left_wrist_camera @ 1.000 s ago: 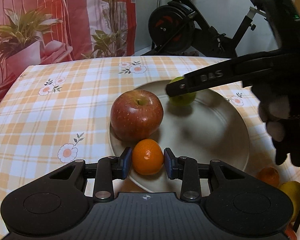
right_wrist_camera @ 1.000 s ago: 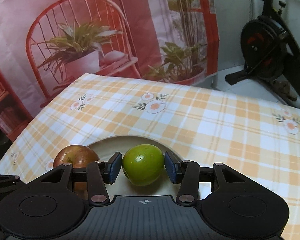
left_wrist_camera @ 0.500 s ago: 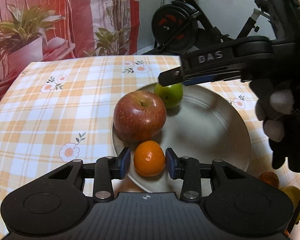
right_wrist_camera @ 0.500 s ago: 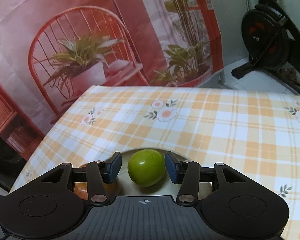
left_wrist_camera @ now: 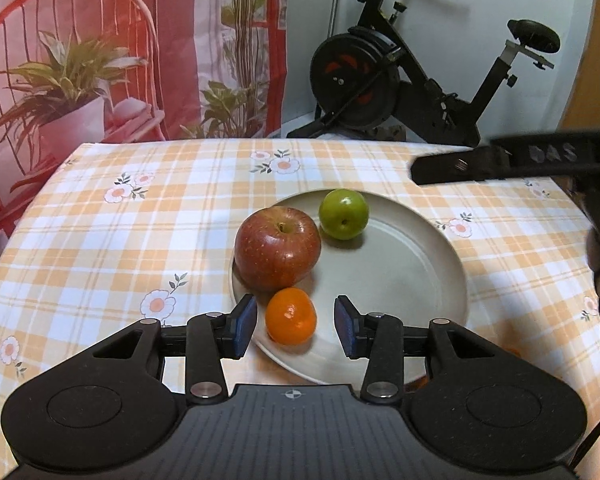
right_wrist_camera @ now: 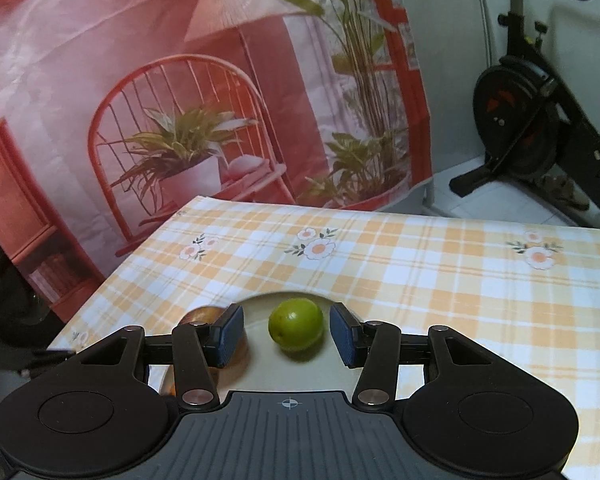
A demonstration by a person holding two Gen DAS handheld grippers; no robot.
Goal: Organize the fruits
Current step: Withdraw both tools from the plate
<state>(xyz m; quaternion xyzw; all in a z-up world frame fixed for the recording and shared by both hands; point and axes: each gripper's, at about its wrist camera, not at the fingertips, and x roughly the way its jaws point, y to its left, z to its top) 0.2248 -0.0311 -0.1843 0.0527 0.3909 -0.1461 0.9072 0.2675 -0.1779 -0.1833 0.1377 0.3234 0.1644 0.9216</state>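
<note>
On the plate: red apple stem-up, green fruit stem toward camera, mandarin between left claw pads, untouched, jaws opening. Right claw spread, clear of the green fruit. Right view hides the mandarin.

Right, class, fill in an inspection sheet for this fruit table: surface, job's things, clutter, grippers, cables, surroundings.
Surface: table under an orange plaid tablecloth.
Job's things: beige plate holding a red apple, green fruit and mandarin; more orange fruit partly hidden right of the plate.
Clutter: nothing seen.
Grippers: left gripper jaws opening, pads clear of the mandarin; right gripper open, green fruit beyond untouched.
Cables: nothing seen.
Surroundings: exercise bike, printed backdrop.
</note>
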